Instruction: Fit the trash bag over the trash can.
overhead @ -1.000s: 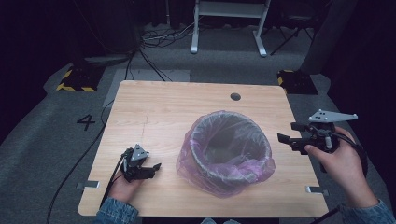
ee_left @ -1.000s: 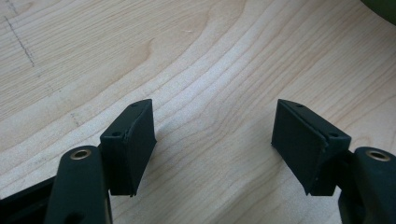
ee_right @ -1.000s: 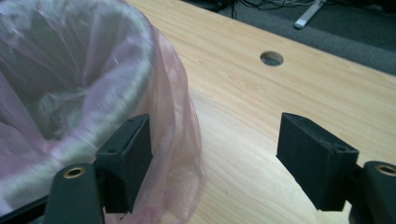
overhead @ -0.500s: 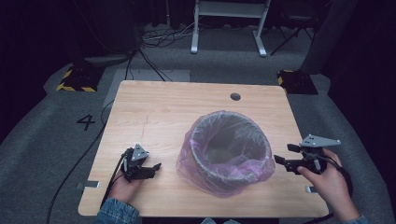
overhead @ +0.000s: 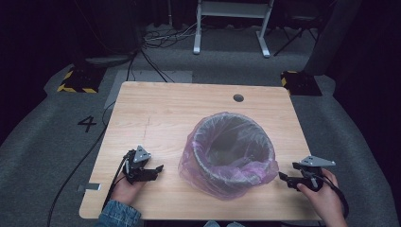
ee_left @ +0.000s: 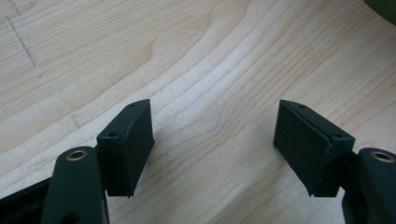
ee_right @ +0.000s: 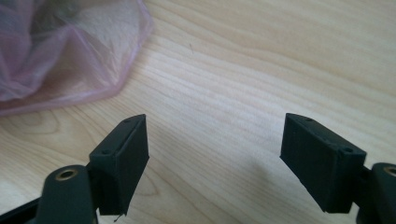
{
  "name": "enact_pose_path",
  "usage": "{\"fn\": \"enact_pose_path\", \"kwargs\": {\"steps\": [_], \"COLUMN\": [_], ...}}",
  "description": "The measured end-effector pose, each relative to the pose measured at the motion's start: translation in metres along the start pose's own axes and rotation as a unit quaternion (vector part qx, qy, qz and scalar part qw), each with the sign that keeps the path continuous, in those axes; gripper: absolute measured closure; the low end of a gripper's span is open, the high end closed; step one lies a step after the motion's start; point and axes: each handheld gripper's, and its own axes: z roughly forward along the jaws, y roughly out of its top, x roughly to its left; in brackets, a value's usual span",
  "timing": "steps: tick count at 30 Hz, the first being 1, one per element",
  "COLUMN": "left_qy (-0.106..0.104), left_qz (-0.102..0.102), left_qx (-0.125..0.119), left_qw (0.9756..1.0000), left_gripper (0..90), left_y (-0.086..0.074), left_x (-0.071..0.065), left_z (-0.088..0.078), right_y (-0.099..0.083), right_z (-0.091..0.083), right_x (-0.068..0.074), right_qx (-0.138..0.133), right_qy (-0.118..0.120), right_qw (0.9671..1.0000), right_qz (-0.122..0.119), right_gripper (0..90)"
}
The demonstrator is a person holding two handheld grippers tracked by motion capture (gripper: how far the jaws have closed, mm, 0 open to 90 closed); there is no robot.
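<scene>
A round bin lined with a thin pink-purple plastic bag (overhead: 232,153) stands on the wooden table (overhead: 175,113), right of centre; the bag's loose hem (ee_right: 65,65) spreads over the wood. My left gripper (overhead: 158,169) rests low on the table near the front left, a hand's width left of the bin, and its jaws (ee_left: 212,140) stand wide open over bare wood. My right gripper (overhead: 282,177) sits low at the front right, pointing at the bin's base, jaws (ee_right: 215,156) wide open with nothing between them.
The table has a small round hole (overhead: 238,98) near its far edge. Cables trail off the front left corner. Beyond the table are a grey floor with a painted 4 (overhead: 87,124), yellow-black striped blocks (overhead: 75,81) and a white frame (overhead: 231,23).
My right gripper has come down from above the table's right edge to just over the tabletop by the bin. The left gripper and the bin have not moved.
</scene>
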Motion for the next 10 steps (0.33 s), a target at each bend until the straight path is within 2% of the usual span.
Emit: {"fn": "enact_pose_path", "kwargs": {"steps": [4, 7, 10], "left_qy": [0.0, 0.001, 0.001], "left_qz": [0.0, 0.0, 0.0], "left_qx": [0.0, 0.001, 0.0], "left_qw": [1.0, 1.0, 1.0], "left_gripper": [28.3, 28.2, 28.2], "left_y": [0.0, 0.0, 0.0], "left_x": [0.0, 0.0, 0.0], "left_z": [0.0, 0.0, 0.0], "right_y": [-0.009, -0.012, -0.011], "right_z": [0.007, 0.012, 0.013], "right_x": [-0.002, -0.002, -0.004], "right_qx": [0.0, -0.024, -0.021], "right_qy": [-0.014, -0.019, -0.021], "right_qw": [0.9999, 0.9995, 0.9995], "right_qz": [0.007, 0.013, 0.014], "right_gripper": [21.4, 17.2, 14.7]}}
